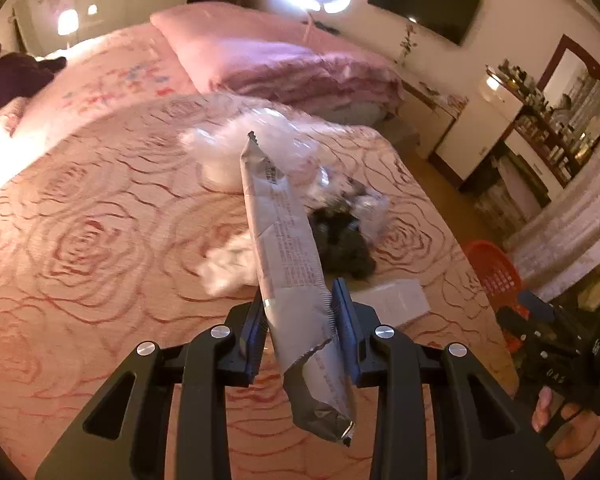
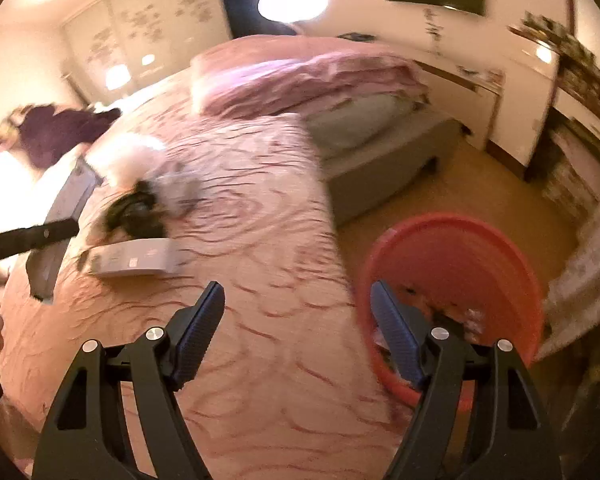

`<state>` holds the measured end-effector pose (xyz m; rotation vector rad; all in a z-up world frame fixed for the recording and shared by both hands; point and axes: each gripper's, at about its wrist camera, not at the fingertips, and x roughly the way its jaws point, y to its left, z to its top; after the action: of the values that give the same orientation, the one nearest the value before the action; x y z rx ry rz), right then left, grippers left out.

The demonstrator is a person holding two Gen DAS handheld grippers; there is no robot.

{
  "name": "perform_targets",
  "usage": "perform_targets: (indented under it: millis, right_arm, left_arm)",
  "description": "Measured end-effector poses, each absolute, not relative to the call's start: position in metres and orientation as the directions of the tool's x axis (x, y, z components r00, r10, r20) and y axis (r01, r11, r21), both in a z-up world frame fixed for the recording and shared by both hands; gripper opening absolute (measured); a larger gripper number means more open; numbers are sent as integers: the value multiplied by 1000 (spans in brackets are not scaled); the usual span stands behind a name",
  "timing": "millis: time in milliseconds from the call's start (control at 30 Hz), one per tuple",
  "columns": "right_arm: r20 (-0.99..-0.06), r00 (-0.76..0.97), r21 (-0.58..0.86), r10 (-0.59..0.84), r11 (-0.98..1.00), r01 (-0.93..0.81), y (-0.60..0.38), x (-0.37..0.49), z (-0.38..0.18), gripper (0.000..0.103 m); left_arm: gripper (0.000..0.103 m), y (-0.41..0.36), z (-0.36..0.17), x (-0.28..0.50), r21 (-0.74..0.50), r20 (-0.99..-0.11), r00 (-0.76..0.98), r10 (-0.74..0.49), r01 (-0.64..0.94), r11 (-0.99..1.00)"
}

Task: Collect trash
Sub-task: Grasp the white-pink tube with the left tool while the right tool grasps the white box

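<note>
A wide bed (image 1: 100, 208) under a pink rose-patterned cover fills both views, with a folded pink quilt (image 1: 268, 68) heaped near its head and a dark purple garment (image 2: 60, 132) at the far edge. Loose rubbish lies in the middle of the cover: crumpled clear plastic (image 1: 268, 136), a white tissue wad (image 1: 228, 268), a dark crumpled lump (image 1: 340, 244) touching the plastic, and a flat white box (image 1: 392, 300) just beside the lump, nearer the bed's edge. An orange-red basket (image 2: 460, 252) stands on the floor close against the side of the bed, with some scraps inside it. The left gripper (image 1: 300, 312) is held above the cover, its jaws pinching a long silver-grey snack wrapper (image 1: 288, 248) about a third of the way up; the wrapper's long end rises forward over the pile, while its short crumpled end hangs down toward the camera. The right gripper (image 2: 298, 308) has its jaws spread wide with nothing between them, tilted downward over the bed's edge, its right finger overlapping the basket's rim. The right wrist view is blurred, and it shows the wrapper at far left.
</note>
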<state>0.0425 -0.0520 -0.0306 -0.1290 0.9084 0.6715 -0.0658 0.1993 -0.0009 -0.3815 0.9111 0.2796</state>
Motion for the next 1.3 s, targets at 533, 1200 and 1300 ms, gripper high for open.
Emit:
perform_targets:
  millis: [533,1200,1300]
  right_arm:
    - [-766,285,86,576,531,-843,61,14,-20,73]
    - [-793,52,154,607,282,-947,79,-34,-18,72]
    - [-779,121,113,615,328,-938,78,-29,-9,72]
  left_arm:
    - [30,243,-1,-96,-217,-799,589,120,-470,856]
    - [30,258,-18,-106,-245,-818,566,100,-501,830]
    - [30,260,-21,-108,-252,-821,563,96,-507,824]
